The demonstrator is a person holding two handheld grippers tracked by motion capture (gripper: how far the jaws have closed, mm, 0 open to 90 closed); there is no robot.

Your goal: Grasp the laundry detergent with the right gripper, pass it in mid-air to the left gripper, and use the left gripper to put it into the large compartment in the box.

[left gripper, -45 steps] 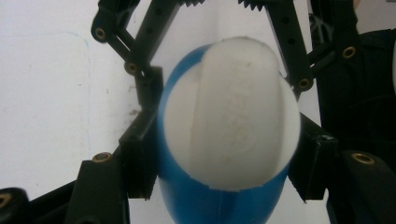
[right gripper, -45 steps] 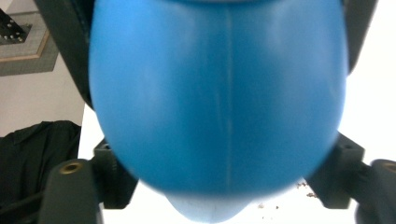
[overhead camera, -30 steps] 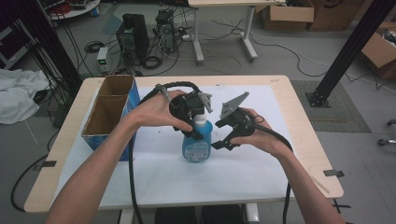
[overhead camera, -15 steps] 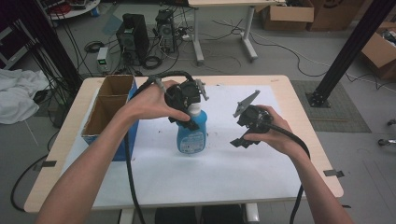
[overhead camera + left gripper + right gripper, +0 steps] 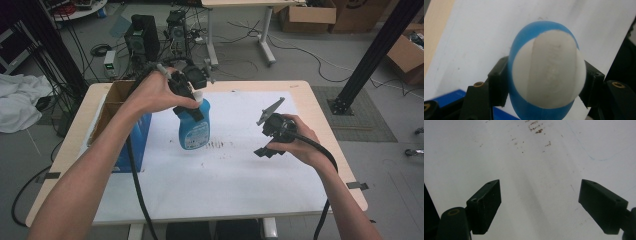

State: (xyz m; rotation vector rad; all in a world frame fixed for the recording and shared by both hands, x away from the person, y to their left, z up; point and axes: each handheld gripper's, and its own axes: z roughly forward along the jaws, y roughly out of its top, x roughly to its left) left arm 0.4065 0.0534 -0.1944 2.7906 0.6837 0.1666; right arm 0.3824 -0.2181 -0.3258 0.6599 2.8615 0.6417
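Observation:
A blue spray bottle (image 5: 193, 129) with a white top hangs tilted above the white table sheet (image 5: 235, 175). My left gripper (image 5: 192, 97) is shut on its neck. Looking down from the left gripper view, the bottle's white cap and blue body (image 5: 546, 75) sit clamped between the two black jaws. To the right, my right gripper (image 5: 267, 145) is held over the sheet, apart from the bottle. Its jaws stand wide open in the right gripper view (image 5: 549, 202), with only the white sheet between them.
A blue-sided cardboard box (image 5: 120, 125) stands open at the table's left edge, close to my left forearm. Brown specks (image 5: 217, 145) mark the sheet beside the bottle. Cables trail from both grippers toward the front edge.
The left gripper has carried the bottle up and toward the left, off the sheet. The right gripper has let go of the bottle, opened and drawn away to the right.

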